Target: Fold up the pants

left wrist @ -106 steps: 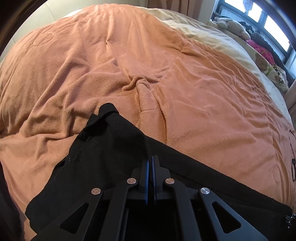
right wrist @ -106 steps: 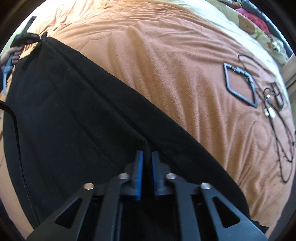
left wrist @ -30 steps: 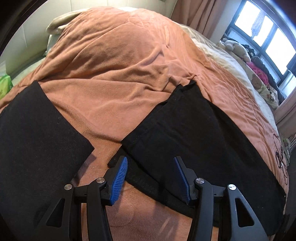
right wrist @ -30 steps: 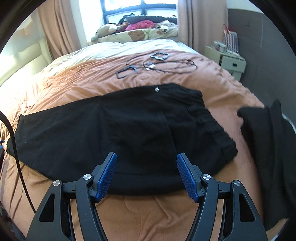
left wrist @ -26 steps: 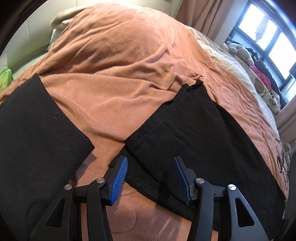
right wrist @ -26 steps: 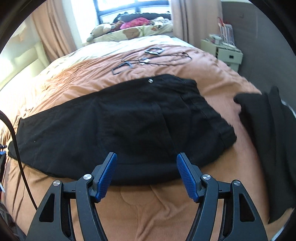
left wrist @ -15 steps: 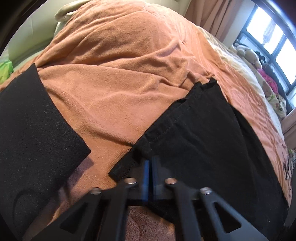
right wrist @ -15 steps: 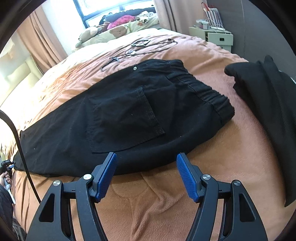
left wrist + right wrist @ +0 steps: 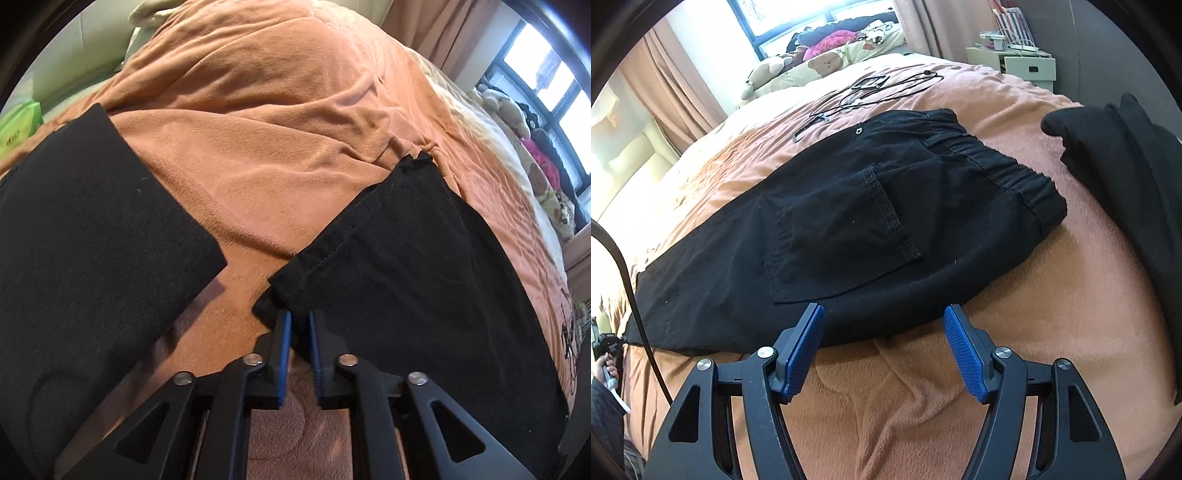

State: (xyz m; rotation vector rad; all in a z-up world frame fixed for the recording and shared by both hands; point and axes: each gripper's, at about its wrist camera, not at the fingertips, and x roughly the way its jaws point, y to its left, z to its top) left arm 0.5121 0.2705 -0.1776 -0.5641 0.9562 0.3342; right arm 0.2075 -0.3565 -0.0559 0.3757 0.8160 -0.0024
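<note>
Black pants [image 9: 849, 218] lie folded lengthwise on the orange blanket, elastic waistband [image 9: 1008, 173] to the right and back pocket up. My right gripper [image 9: 882, 325] is open and empty, its blue pads just in front of the pants' near edge below the pocket. In the left wrist view the leg hems [image 9: 388, 236] lie ahead. My left gripper [image 9: 297, 328] is shut on the near corner of the lower leg hem.
A folded black garment [image 9: 81, 240] lies left of the hems. Another dark garment [image 9: 1123, 177] lies right of the waistband. Cables and black frames [image 9: 871, 88] lie beyond the pants. Stuffed toys and pillows [image 9: 812, 62] sit by the window; a nightstand [image 9: 1015, 62] stands far right.
My left gripper closed on the hem corner of the pants. My right gripper stayed open and moved closer to the pants' near edge by the pocket.
</note>
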